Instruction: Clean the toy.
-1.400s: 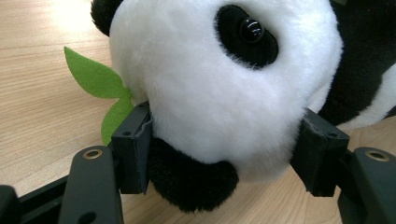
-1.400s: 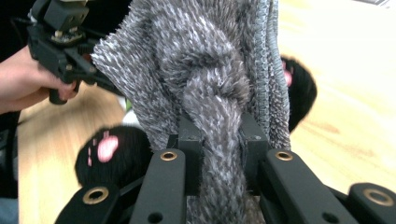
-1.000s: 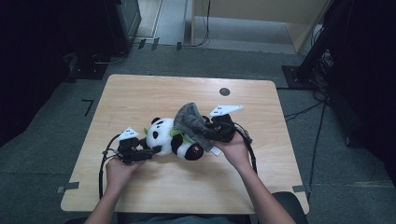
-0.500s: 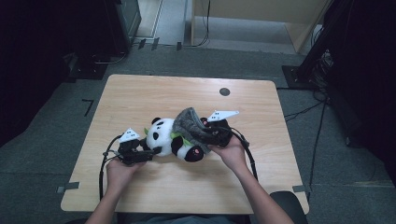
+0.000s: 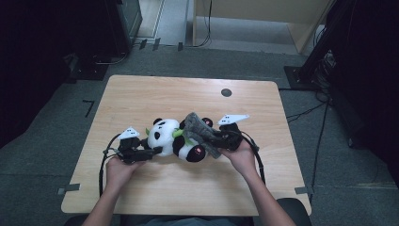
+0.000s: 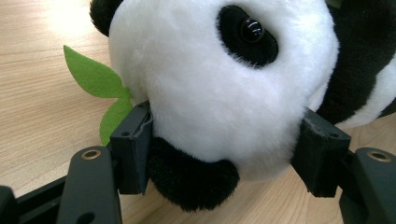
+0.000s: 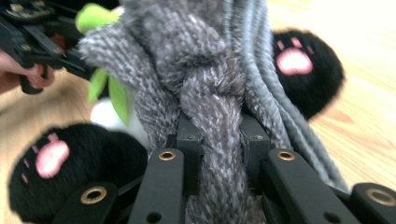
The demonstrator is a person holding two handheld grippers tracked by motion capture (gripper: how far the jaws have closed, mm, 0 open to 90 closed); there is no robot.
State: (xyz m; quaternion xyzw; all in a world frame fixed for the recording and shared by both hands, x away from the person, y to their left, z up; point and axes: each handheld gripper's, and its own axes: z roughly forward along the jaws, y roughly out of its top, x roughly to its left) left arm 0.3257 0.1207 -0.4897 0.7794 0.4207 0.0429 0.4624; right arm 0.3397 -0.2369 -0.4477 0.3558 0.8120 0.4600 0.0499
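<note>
A plush panda (image 5: 176,141) lies on its side near the middle of the wooden table (image 5: 155,92), head toward nine o'clock and feet toward three o'clock in the high view. Across its dark body is draped a grey knitted cloth (image 5: 200,132), which runs from about twelve o'clock over the toy down toward four o'clock.

The left gripper (image 5: 151,151) comes in from eight o'clock of the panda. In the left gripper view its two black jaws press into the white head from either side, at roughly eight and four o'clock of that picture, the fur bulging between them (so it is clamped on the panda, not merely beside it). A green felt leaf (image 6: 95,77) sticks out at nine o'clock of the head, just beside one jaw, and one black eye (image 6: 252,30) sits at one o'clock.

The right gripper (image 5: 217,137) reaches in from three o'clock of the toy. In the right gripper view its jaws stand close together and pinch a twisted fold of the grey knitted cloth, which rises from between them toward twelve o'clock. Two black feet with pink pads show there, one foot (image 7: 299,65) at two o'clock and the other foot (image 7: 60,163) at eight o'clock, both resting on the table
</note>
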